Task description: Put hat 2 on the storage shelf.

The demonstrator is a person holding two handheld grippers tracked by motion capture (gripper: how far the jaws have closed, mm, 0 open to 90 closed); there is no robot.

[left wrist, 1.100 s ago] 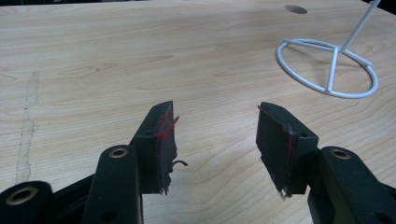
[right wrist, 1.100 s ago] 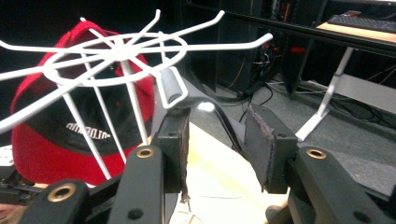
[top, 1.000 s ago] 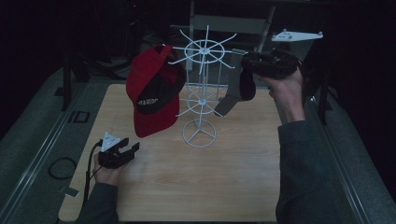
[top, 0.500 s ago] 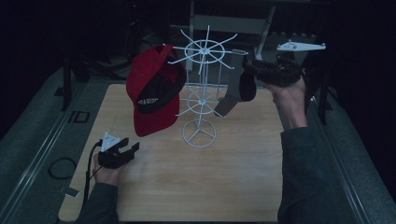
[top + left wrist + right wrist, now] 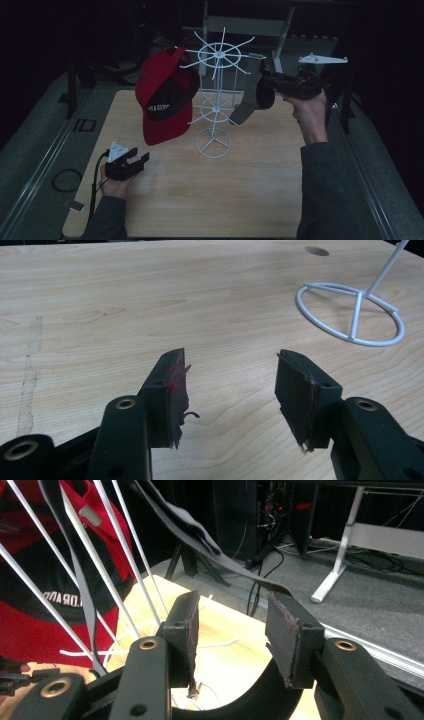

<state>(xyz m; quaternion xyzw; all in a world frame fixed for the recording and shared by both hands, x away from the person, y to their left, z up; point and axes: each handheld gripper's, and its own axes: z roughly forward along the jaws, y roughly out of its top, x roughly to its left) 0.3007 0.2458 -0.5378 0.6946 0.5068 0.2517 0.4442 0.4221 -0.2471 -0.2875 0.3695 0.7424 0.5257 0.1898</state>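
A white wire rack (image 5: 215, 102) stands mid-table on a ring base (image 5: 350, 315). On its left spokes hangs a red cap (image 5: 162, 105), seen close behind the wires (image 5: 30, 625). A dark cap (image 5: 262, 97) hangs from the right spokes. My right gripper (image 5: 267, 82) is held high just right of that cap, pointing at it. Its jaws stand open (image 5: 232, 610) with the cap's black edge (image 5: 250, 705) below them and nothing between the pads. My left gripper (image 5: 139, 159) rests on the table front left of the rack, open and empty (image 5: 230, 370).
The wooden table (image 5: 225, 200) has bare room in front of the rack and a small hole (image 5: 316, 250) near the base. Grey rails run along both table sides. A cable loop (image 5: 65, 179) lies at the left. A white desk frame (image 5: 345, 545) stands behind.
My right gripper has sunk a little beside the dark cap. The left gripper, rack and red cap have not moved.
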